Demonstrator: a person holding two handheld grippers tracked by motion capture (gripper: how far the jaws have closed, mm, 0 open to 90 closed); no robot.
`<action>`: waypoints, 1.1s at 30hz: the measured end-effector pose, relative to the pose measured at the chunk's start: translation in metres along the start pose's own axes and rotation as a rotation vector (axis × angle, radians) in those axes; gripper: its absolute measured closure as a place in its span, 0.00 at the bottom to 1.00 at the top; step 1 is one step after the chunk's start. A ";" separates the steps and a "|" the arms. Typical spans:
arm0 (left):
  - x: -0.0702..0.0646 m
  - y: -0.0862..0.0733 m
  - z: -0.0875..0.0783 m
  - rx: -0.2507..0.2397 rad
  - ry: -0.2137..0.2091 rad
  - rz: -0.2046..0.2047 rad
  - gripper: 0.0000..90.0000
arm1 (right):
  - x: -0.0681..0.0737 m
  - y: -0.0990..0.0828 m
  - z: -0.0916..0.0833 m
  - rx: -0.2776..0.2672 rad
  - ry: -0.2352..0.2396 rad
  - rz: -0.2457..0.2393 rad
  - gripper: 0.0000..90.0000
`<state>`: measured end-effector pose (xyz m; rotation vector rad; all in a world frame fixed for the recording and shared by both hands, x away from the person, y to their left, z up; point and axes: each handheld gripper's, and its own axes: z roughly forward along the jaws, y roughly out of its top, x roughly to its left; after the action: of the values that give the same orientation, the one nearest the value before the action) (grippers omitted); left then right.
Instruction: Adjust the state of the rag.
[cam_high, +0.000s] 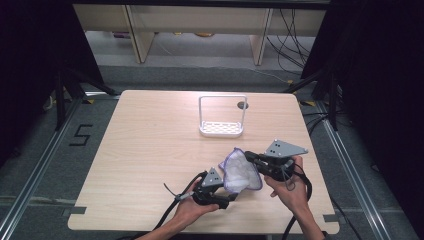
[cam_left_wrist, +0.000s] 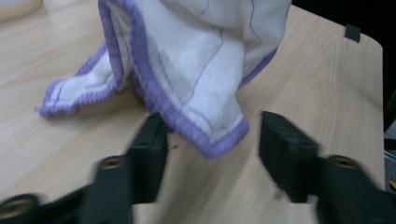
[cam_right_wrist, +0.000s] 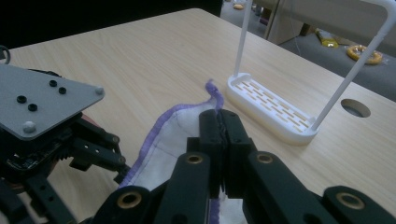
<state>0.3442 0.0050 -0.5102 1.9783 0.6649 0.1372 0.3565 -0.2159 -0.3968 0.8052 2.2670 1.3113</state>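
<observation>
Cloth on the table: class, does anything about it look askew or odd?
Yes. The white cloth with purple edging is bunched, not flat: the right gripper pinches one edge and lifts it, while a corner droops between the left gripper's open jaws. The rack stands upright.

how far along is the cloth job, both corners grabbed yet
Done: the right gripper is shut on an edge of the white cloth with purple trim, lifting it off the light wooden table. In hand: the left gripper has its jaws on either side of a hanging corner, not yet pressing it. Left: close on that corner; the white rack stands bare, possibly where the cloth goes.
</observation>
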 end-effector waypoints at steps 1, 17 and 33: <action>0.001 0.001 -0.001 -0.006 -0.014 0.024 0.68 | 0.000 0.000 0.000 0.004 0.000 -0.001 0.99; 0.004 0.058 -0.131 0.040 -0.009 0.210 0.96 | 0.013 0.025 -0.010 -0.104 0.073 -0.010 0.99; 0.094 0.052 -0.113 0.183 -0.010 0.074 0.95 | -0.001 0.018 0.059 0.048 0.050 -0.007 0.99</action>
<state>0.4027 0.1237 -0.4273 2.1791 0.6163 0.1146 0.3979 -0.1712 -0.4092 0.7881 2.3464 1.2924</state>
